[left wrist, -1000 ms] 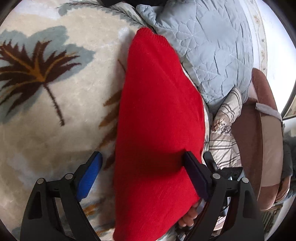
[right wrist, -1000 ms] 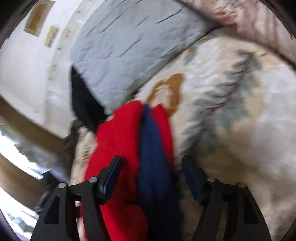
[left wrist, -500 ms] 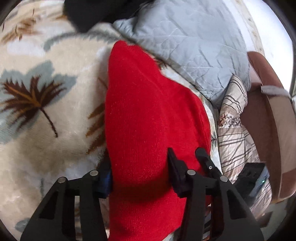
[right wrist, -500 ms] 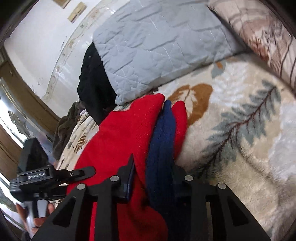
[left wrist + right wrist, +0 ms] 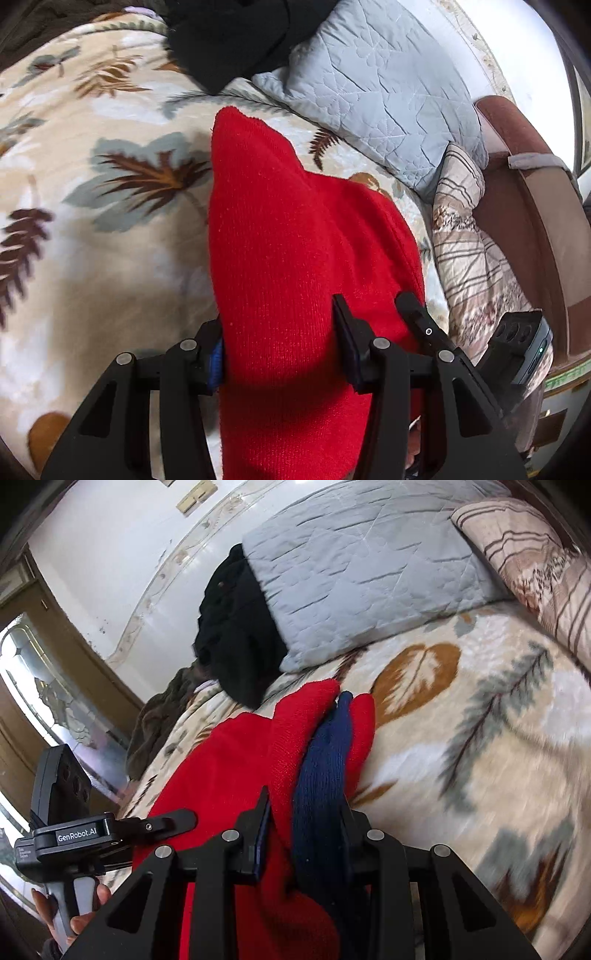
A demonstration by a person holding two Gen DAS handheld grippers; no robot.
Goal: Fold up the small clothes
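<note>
A red knit garment (image 5: 295, 258) lies lengthwise on a leaf-patterned blanket (image 5: 92, 240). My left gripper (image 5: 280, 354) is shut on its near end, fabric bunched between the pads. In the right wrist view the same red garment (image 5: 236, 768) shows a navy blue band (image 5: 325, 753) along its folded edge. My right gripper (image 5: 303, 834) is shut on the red and navy layers together. The left gripper's body (image 5: 85, 834) shows at the left of the right wrist view, and the right gripper's finger (image 5: 424, 325) shows beside the left one.
A grey quilted pillow (image 5: 373, 85) and black clothing (image 5: 236, 37) lie at the far end of the bed. A striped pillow (image 5: 469, 236) and a brown headboard (image 5: 532, 206) are at the right. A door and window (image 5: 44, 686) are at left.
Both grippers went from open around the garment to shut on it. The near end of the garment has lifted and both cameras have pulled back from the pillow.
</note>
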